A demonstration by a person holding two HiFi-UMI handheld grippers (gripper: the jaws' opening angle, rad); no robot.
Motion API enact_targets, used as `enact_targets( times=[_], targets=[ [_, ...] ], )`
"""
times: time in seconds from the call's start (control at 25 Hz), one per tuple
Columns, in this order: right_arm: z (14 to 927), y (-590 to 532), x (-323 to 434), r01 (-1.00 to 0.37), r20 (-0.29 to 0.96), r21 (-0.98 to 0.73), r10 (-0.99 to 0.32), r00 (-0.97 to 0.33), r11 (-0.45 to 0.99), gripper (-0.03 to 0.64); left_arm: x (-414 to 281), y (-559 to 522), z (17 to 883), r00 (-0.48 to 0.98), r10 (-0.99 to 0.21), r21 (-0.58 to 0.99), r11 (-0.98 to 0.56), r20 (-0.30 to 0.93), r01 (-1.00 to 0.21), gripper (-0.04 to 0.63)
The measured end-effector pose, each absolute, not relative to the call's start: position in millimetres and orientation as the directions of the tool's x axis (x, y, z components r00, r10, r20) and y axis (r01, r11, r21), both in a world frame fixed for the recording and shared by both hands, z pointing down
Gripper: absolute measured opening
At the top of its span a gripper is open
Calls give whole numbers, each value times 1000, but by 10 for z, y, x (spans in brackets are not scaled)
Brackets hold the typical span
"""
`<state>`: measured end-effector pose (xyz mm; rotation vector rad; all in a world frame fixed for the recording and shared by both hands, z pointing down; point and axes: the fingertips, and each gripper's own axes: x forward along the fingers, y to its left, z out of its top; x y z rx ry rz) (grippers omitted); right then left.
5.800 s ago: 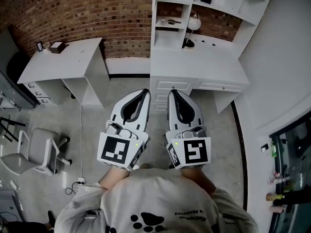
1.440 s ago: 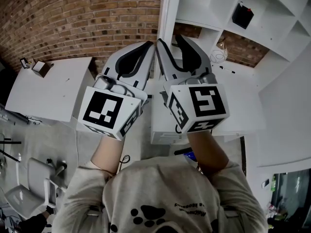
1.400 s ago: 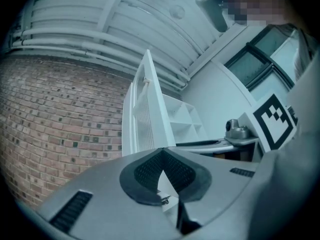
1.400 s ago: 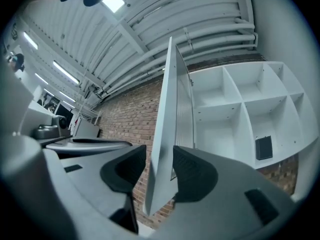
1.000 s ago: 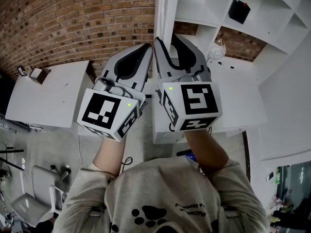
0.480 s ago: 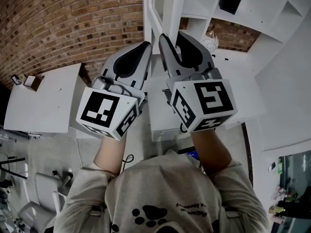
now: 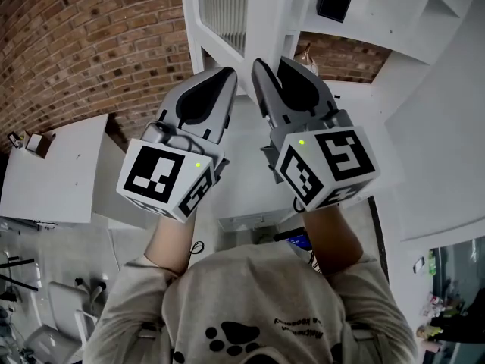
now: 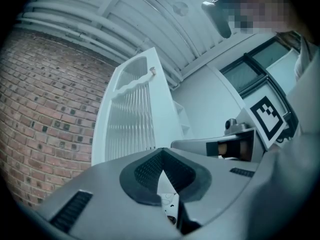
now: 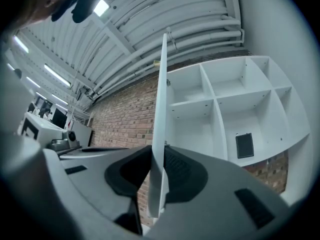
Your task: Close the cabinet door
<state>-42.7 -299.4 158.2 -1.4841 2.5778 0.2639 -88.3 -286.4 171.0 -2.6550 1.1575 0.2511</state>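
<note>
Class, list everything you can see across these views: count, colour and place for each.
brick wall: one, red-brown, upper left in the head view.
shelf unit: one, white, against that wall.
cabinet door: one, white with a ribbed panel, swung open beside the shelves.
flat item: one, black, in a lower-row compartment.
desk: one, white, lower left in the head view.
sweatshirt: one, grey, paw print, bottom of the head view.
left gripper: one, grey, jaws together, empty, at the left in the head view.
right gripper: one, grey, jaws have just been closing, now on the door's edge.
</note>
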Motion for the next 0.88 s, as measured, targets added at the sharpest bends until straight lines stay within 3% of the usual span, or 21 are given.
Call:
enact_targets(
  times=[0.88],
  targets=[
    [1600, -4086, 706, -651, -182, 68, -633, -753, 756, 94, 97, -3894, 1789, 554, -793, -140, -537, -254, -832, 8]
  ],
)
